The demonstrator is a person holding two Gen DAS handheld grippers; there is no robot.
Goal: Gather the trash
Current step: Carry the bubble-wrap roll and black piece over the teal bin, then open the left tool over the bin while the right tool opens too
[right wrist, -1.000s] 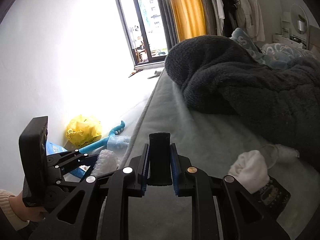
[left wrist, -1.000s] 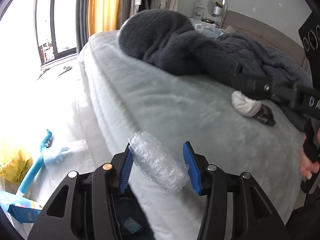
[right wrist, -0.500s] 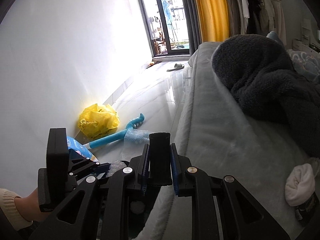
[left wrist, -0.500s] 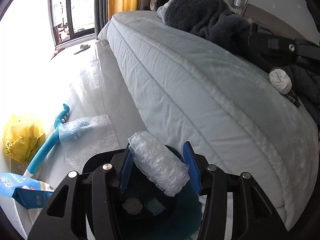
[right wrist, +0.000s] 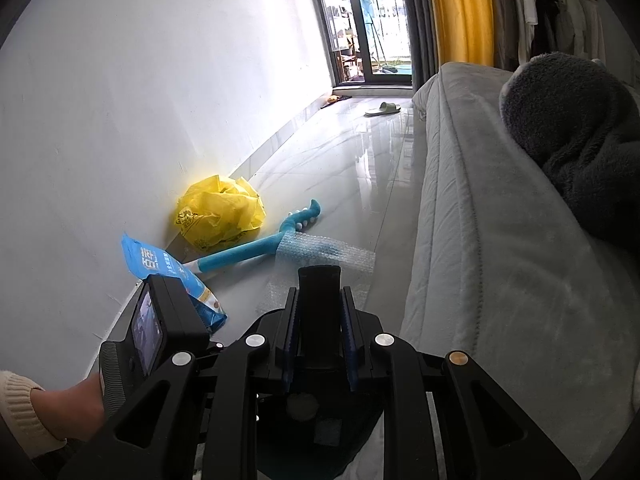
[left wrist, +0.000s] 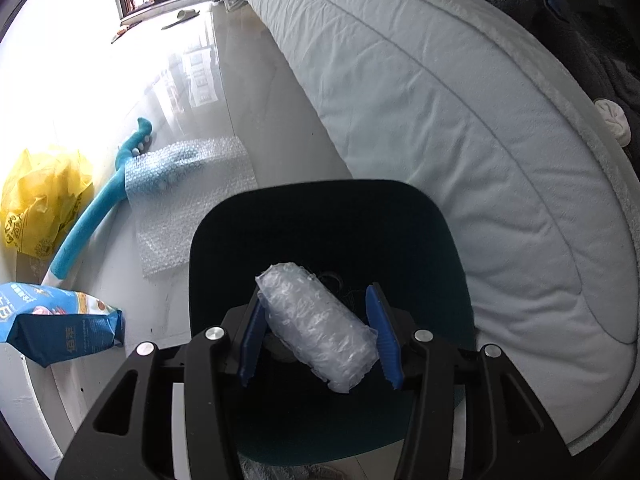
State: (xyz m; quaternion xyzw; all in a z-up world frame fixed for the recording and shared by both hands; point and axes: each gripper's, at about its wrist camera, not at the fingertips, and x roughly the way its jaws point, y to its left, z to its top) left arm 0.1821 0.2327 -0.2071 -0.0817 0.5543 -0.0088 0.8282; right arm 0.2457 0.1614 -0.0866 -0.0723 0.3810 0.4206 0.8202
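Bubble wrap roll over the bin
The left gripper (left wrist: pixel 316 334) pinches the bubble wrap roll (left wrist: pixel 318 330) above the dark bin (left wrist: pixel 436 248), ready for dropping; the right gripper (right wrist: pixel 318 338) clamps a black flat piece (right wrist: pixel 319 300).

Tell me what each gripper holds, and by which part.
Left gripper: a roll of bubble wrap, jaws against its long sides. Right gripper: jaws shut on the narrow sides of a black object.

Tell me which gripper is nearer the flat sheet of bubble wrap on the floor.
Hard to call. The left gripper, holding a bubble wrap roll, hangs over the dark bin just short of the sheet. The right gripper sits about as close behind it.
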